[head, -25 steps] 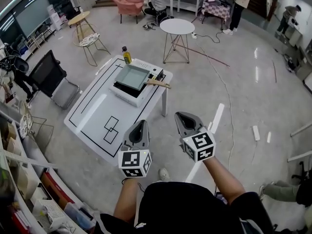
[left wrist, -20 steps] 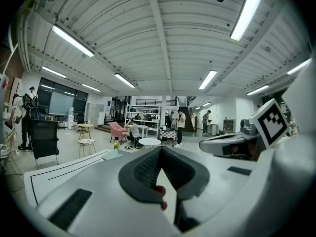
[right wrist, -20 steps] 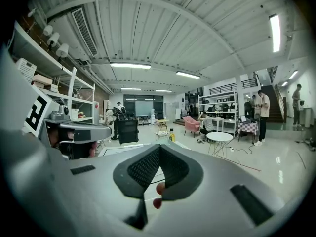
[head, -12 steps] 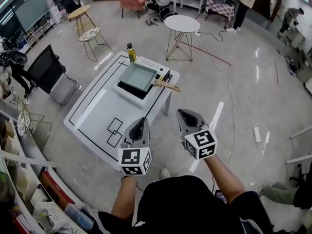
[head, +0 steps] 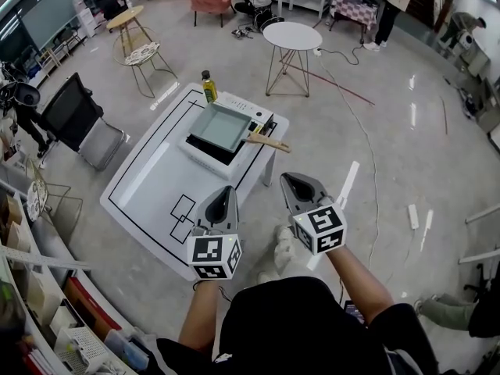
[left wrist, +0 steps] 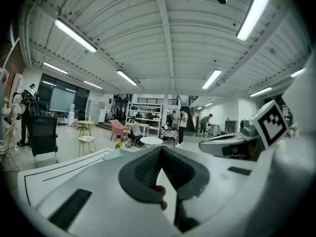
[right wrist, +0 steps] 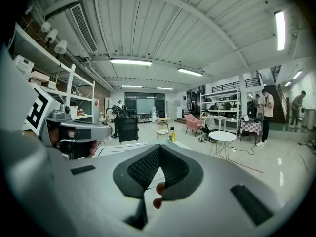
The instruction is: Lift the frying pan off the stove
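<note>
Wooden-handled and square, the frying pan (head: 219, 126) sits on the portable stove (head: 201, 151) at the far end of the white table (head: 148, 182). Its handle (head: 268, 141) sticks out toward 4 o'clock, past the stove's side. An oil bottle (head: 208, 87) stands upright at 11 o'clock of the pan, just beside the stove. Both claws hover near the table's 5 o'clock edge, well apart from the pan. The left claw (head: 224, 195) has the pan at its 12 o'clock, and the right claw (head: 289, 181) has it at 11 o'clock. Each gripper view shows that claw's jaws pressed together, with nothing held between them.
</note>
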Tool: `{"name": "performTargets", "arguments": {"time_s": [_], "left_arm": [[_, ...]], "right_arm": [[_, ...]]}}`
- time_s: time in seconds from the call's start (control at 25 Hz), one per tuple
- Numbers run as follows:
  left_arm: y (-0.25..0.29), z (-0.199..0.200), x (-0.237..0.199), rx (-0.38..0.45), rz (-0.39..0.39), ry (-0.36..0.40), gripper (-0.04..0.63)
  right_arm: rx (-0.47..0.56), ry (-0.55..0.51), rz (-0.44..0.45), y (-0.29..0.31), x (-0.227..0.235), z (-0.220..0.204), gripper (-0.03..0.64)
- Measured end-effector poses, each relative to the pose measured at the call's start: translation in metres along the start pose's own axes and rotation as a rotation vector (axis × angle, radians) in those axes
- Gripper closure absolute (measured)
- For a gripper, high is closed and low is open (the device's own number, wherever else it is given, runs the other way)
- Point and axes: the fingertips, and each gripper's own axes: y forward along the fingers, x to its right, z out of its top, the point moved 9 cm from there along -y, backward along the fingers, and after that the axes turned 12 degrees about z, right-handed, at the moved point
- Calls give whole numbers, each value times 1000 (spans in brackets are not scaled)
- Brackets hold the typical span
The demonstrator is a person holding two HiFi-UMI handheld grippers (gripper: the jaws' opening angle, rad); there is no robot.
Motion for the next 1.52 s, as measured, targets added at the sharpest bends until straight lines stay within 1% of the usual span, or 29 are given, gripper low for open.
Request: {"name": "performTargets", "arguments": {"time_s": [0.4,0.64,0.84,1.12,1.32,1.52], "left_arm": [[64,4,10,-24,9,4,586],[108,9,9,-29,41,-3,586],[136,17,10,-25,73,-10,586],[165,11,4,-55,136,-6,586],[180,9,0,-69,173,-26,586],[188,2,-2,-84,211,-43,586]], "right_arm": [[-16,15,23,34,59,5,620],[-31,8,66,65,98,11,620],[-81,-6,115,89,126,15,620],[-150,-30,215,125,151,11,620],[-241,-46,283,150,161,7,620],[-323,-29,350,170,168,-1,618]]}}
